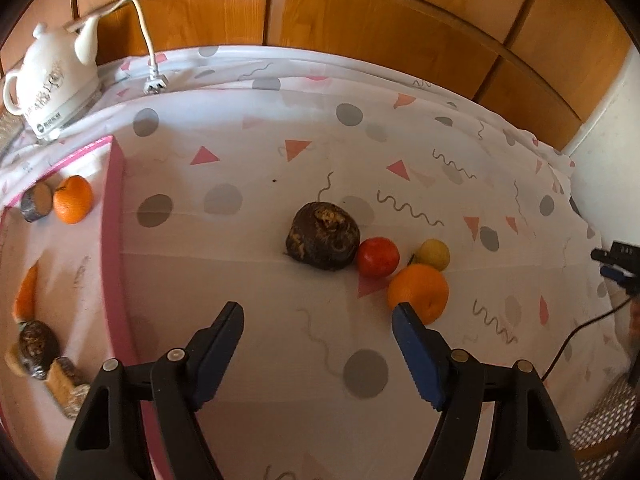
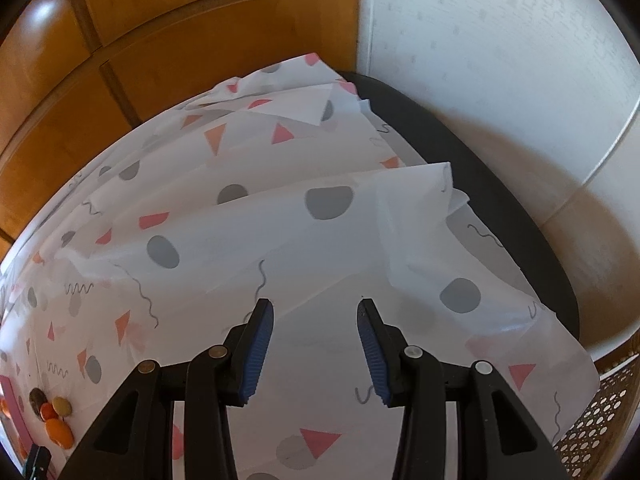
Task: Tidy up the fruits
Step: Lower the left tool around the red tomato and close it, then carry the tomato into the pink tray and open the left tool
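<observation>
In the left wrist view a dark brown lumpy root (image 1: 323, 240) lies mid-table, with a red fruit (image 1: 377, 257), a yellow fruit (image 1: 433, 254) and an orange (image 1: 420, 290) clustered to its right. My left gripper (image 1: 318, 308) hovers just in front of them, open, with only cloth between its fingers. Its right fingertip (image 1: 404, 312) overlaps the orange's near-left edge. A pink-edged tray (image 1: 114, 240) at left holds another orange (image 1: 73, 199), a carrot (image 1: 26, 292) and dark roots. My right gripper (image 2: 316, 304) stands open over bare cloth, the fruit cluster (image 2: 52, 416) far to its lower left.
A white teapot-shaped kettle (image 1: 48, 76) and its plug (image 1: 155, 84) sit at the back left. Wooden panelling (image 1: 360, 20) backs the table. The patterned cloth (image 2: 280, 208) is rumpled near the black table edge (image 2: 500, 200). A woven chair (image 2: 600, 408) stands at right.
</observation>
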The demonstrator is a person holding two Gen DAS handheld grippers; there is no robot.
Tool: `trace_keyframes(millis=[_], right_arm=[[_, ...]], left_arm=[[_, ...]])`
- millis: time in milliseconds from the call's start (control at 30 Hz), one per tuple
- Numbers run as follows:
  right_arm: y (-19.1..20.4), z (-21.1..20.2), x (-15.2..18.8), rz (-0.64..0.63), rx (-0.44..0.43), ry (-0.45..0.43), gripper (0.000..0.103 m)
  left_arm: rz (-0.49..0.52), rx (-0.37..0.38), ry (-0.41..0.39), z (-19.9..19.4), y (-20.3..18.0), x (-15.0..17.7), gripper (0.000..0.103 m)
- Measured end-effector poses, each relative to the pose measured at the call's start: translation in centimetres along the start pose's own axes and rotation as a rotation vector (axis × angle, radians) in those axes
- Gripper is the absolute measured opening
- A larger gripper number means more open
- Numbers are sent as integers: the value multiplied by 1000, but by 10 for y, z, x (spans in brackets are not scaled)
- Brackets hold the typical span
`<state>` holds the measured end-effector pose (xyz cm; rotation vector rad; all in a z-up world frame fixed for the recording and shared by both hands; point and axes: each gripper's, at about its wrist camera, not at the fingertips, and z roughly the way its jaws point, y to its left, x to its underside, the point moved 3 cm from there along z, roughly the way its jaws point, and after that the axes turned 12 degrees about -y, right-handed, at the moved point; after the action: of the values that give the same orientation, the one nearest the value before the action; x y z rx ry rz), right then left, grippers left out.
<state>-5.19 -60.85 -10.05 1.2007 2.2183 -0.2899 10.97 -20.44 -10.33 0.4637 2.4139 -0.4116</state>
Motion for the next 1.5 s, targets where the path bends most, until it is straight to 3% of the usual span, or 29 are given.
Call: trace_keyframes(millis=[200, 400, 567, 700, 1033, 1067, 1100, 1133, 1500], right_arm=[[-15, -1, -4, 71, 19, -8, 44], [-29, -4, -10, 135, 41, -39, 44], [-37, -8, -12, 172, 55, -57, 44], [-31, -6, -12, 145, 40, -49, 44], [-26, -7, -11, 131, 22, -46, 44], [-26, -7, -11, 131, 21, -46, 44], [-26, -6, -11, 131, 20, -47, 44], [-27, -6, -11, 133, 19, -45, 44], [-24, -6, -11, 135, 11, -41, 44]], left_arm=[[-98, 64, 41, 15, -3, -9, 59], [-236, 118, 75, 31, -6, -18, 56], [-291, 94, 82, 42, -8, -21, 56], [-275, 65, 79, 48, -14, -23, 56], [-121, 11, 75, 53, -35, -21, 56], [-109, 17, 72, 53, -37, -21, 47], [-114, 38, 72, 54, -36, -22, 32], [-131, 68, 76, 54, -34, -22, 28], [-130, 69, 36, 29, -9, -17, 28]])
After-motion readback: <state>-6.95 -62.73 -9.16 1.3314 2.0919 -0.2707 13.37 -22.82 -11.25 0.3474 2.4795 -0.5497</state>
